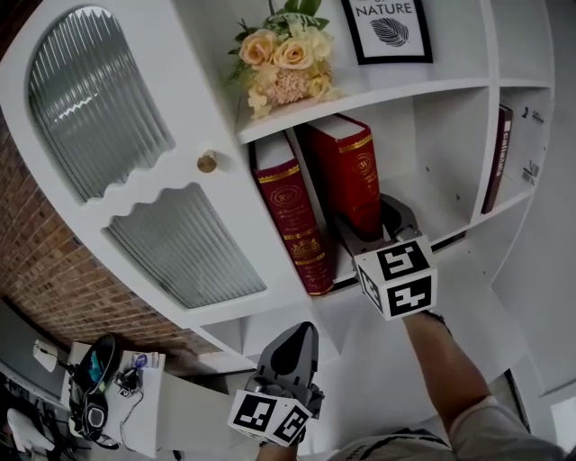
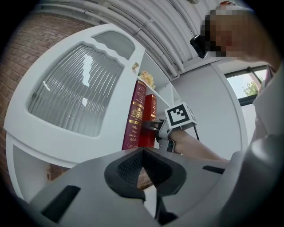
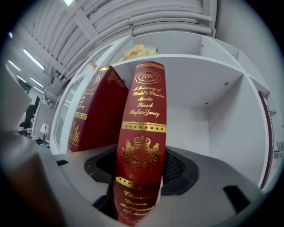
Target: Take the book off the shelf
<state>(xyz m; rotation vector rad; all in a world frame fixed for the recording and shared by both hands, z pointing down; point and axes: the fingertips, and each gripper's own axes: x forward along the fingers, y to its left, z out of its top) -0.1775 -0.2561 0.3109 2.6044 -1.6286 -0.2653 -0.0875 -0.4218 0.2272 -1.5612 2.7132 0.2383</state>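
Right hand-held gripper (image 1: 363,230): jaws clamped on the spine of the red book (image 1: 346,167), near its lower end. The book stands in a shelf (image 1: 454,236) compartment, just beside a second book (image 1: 290,216) on its left. Flowers (image 1: 283,58) sit on the board above. Left hand-held gripper (image 1: 295,347): jaws together, nothing between them, held below the shelf.

A white cabinet door (image 1: 135,189) with bumpy glass is standing by a red brick wall (image 1: 36,257), and flowers (image 1: 283,58) and a framed picture (image 1: 389,27) are sitting up high.
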